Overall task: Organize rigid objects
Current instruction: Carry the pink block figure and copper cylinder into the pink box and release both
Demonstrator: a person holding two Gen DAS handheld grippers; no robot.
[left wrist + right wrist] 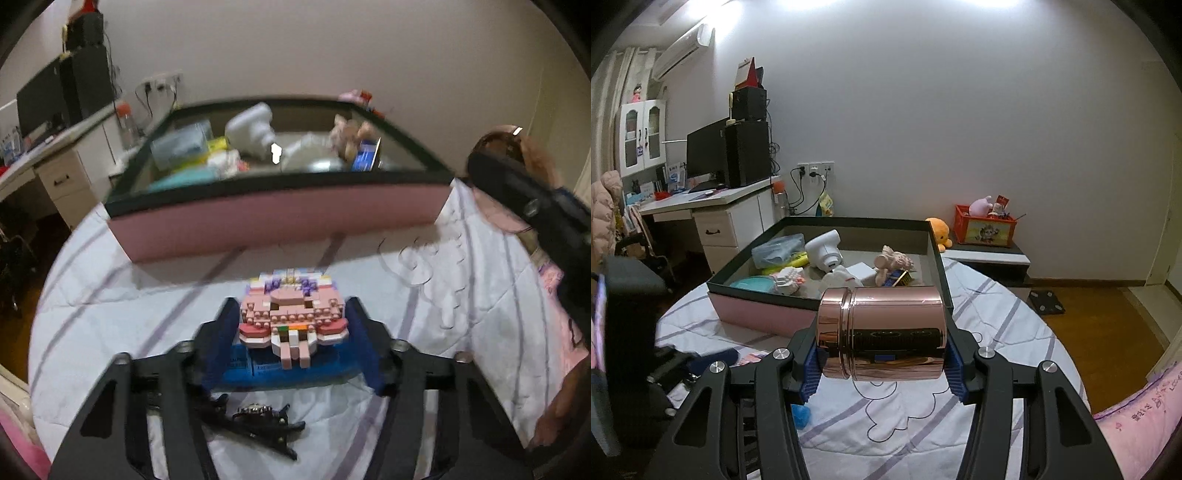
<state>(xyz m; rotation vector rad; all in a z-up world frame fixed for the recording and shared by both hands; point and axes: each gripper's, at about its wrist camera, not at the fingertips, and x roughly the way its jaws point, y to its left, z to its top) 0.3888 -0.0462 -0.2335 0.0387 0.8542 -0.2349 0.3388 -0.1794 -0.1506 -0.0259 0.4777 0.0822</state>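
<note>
A: Entry: a pink-sided box [764, 314] with a dark rim is seen on the striped bedspread [923, 424]. Contents logged?

B: Logged from the right wrist view: a white camera-like item [823, 253], a clear bag [777, 251], a yellow piece [796, 262], a teal lid [753, 285], a small brick-built figure [788, 278], a beige plush [892, 260] and a blue packet [897, 278]. All are lying loose on the grey floor of the box.

A: Right gripper [882, 363]?

B: It is clamped on a rose-gold metal canister [886, 334], held sideways, lid to the left, in front of the box. What the canister contains cannot be told.

A: Left gripper [291, 332]?

B: A pink brick model [293, 319] is seen between its blue pads, resting on a blue flat pack [258, 369] on the bedspread, outside the box. Whether the pads are pressing on it cannot be told. A black hair clip [258, 421] is noted nearer the camera.
</note>
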